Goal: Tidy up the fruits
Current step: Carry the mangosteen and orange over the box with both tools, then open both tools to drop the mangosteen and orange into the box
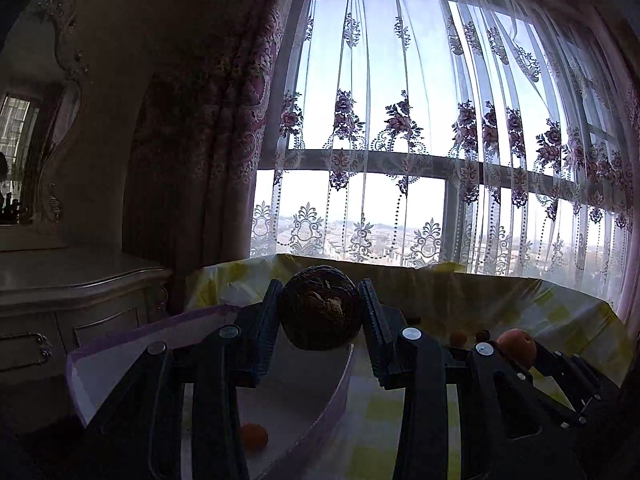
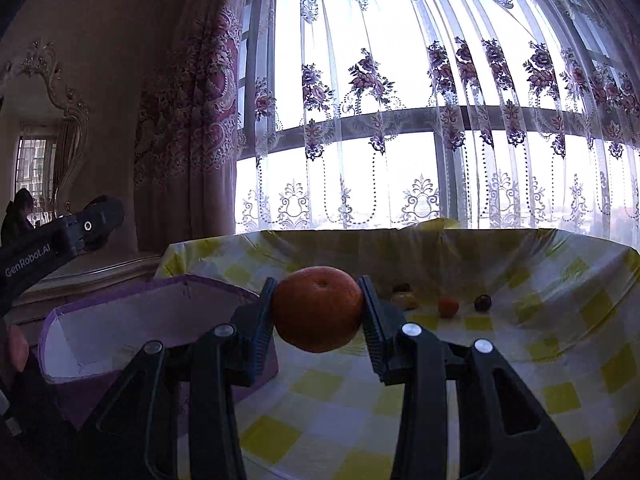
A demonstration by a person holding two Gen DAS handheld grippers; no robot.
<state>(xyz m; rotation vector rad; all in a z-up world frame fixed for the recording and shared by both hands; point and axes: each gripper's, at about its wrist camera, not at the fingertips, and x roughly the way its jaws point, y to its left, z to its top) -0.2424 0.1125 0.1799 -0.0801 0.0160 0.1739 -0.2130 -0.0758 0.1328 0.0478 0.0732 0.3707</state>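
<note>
While the left hand-held gripper [image 1: 320,312] clamps a dark fruit [image 1: 320,307] above the purple box [image 1: 120,338] and the right hand-held gripper [image 2: 318,310] pinches an orange [image 2: 318,309] just right of the box, either round fruit could slip out and roll across the worktop [image 2: 540,344].

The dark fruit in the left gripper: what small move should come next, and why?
Probably lower the left gripper toward the box and release there. It grips the dark fruit above the box's open inside, where one small orange fruit already lies.
</note>
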